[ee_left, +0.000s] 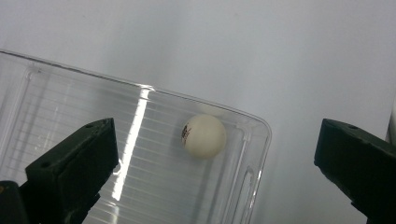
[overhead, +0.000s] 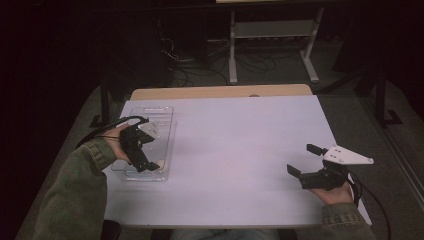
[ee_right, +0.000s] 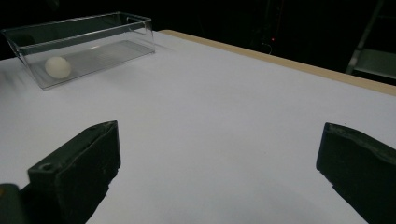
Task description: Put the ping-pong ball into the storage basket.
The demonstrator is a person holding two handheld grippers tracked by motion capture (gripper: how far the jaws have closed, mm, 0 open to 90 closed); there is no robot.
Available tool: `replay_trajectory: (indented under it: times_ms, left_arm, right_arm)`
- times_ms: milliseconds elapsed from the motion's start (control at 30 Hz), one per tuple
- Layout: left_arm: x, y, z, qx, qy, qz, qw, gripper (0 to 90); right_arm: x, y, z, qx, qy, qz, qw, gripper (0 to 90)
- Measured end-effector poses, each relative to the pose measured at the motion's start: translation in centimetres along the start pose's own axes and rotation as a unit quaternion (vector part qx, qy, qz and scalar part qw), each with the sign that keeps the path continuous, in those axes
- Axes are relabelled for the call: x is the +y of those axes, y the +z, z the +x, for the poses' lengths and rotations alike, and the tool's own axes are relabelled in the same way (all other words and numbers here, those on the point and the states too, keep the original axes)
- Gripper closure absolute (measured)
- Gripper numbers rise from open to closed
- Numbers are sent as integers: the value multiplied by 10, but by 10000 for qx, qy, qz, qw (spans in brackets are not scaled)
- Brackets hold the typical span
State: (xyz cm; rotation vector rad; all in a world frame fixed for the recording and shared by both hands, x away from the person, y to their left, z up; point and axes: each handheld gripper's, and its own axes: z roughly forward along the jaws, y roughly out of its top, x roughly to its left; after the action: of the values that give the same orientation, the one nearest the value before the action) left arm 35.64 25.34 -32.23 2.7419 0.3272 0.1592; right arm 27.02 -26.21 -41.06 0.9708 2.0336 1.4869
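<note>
A clear plastic tray (overhead: 168,142) lies at the table's left side. In the left gripper view a white ball (ee_left: 204,136) with a small dark logo rests in a corner of the tray (ee_left: 60,107). My left gripper (overhead: 141,150) hangs over the tray and points down at it, jaws wide open (ee_left: 218,144) and apart from the ball. My right gripper (overhead: 303,159) is held near the front right of the table, open, with nothing between its jaws (ee_right: 220,137). From there the tray (ee_right: 116,28) and the ball (ee_right: 58,66) show far off.
A white sheet (overhead: 235,150) covers the table, and a strip of wood (overhead: 220,92) shows at the far edge. Beyond it a white metal frame (overhead: 232,50) and loose cables (overhead: 190,70) stand on the dark floor.
</note>
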Motion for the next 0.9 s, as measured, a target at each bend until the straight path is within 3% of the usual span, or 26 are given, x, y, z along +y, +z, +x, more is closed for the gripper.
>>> replay_trajectory:
  times_ms: [200,367,567,767,900]
  left_arm:
    - [-9,1,-1,74,-142,-258,9995,0]
    - [-20,-4,-5,166,-274,-688,9971,0]
    - [-26,-6,-5,274,-332,-848,9955,0]
    - [-35,-9,-5,320,-503,-1186,9912,0]
    - [-40,-11,-5,379,-632,-1457,9866,0]
  right_arm:
    - [0,-1,0,0,2,-6,10000,0]
    - [0,0,0,0,9,-1,10000,0]
    - [0,-1,0,-6,0,-5,10000,0]
    - [0,-1,0,-1,-5,-5,10000,0]
    - [0,-1,0,-7,-3,-15,10000,0]
